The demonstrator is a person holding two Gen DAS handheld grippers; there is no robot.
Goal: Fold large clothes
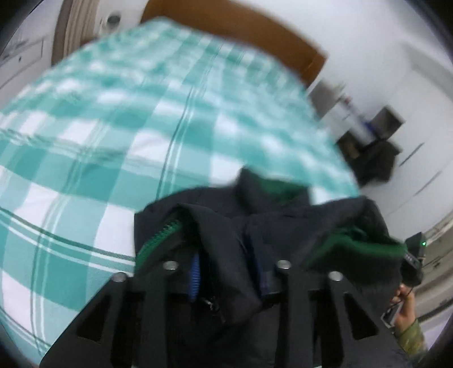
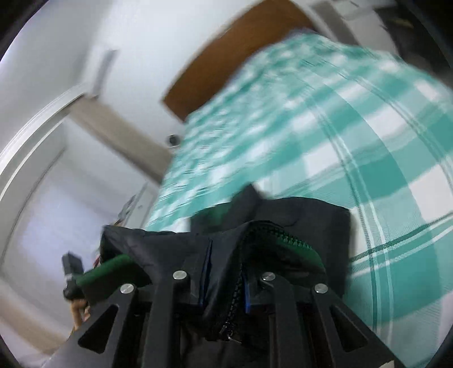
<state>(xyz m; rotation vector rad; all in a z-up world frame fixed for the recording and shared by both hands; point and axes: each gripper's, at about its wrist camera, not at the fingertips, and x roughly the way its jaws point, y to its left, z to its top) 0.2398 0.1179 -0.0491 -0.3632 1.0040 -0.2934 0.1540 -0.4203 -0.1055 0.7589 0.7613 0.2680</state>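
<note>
A dark navy jacket with green lining and a green zipper hangs bunched over a bed with a teal-and-white checked cover. My left gripper is shut on a fold of the jacket, whose cloth covers the fingertips. My right gripper is shut on another part of the same jacket, by its zipper. The other gripper shows at the right edge of the left wrist view and at the left of the right wrist view. The checked cover lies below. Both views are blurred.
A brown wooden headboard stands against a white wall at the bed's far end. A shelf unit with dark items stands beside the bed. A white door and frame show in the right wrist view.
</note>
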